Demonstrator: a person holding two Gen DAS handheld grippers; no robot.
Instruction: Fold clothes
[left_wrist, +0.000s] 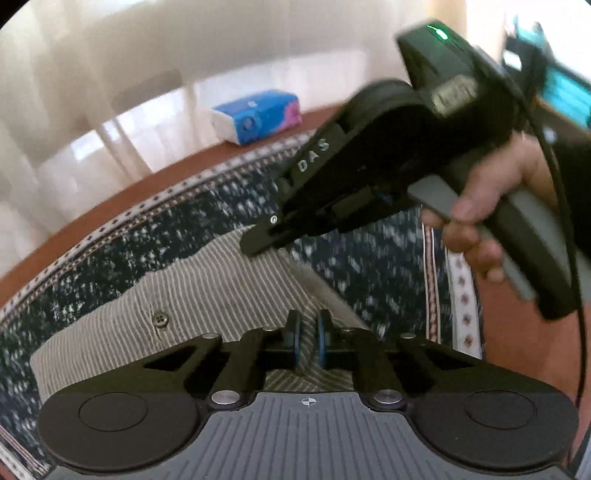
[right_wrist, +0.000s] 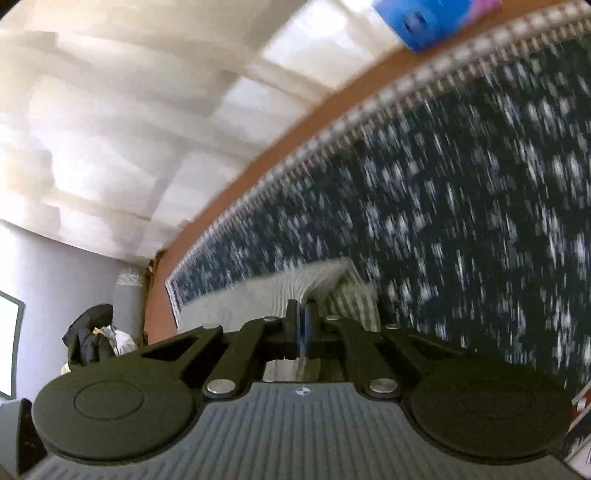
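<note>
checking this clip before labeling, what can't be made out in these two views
- Striped garment: its near part is hidden behind the left tongs in the left wrist view, so its type stays unclear.
- Garment in the right wrist view: motion blur smears it; the right tongs cover its near edge.
- Blue packet: print too blurred to read; cut off by the top edge in the right wrist view.

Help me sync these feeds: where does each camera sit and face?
Left wrist: sits on the left tool, looking down at the striped shirt on the patterned cloth; shows the right tool and hand.
Right wrist: sits on the right tool, tilted, facing the shirt's edge.
Shared: shirt, cloth, blue tissue pack.
</note>
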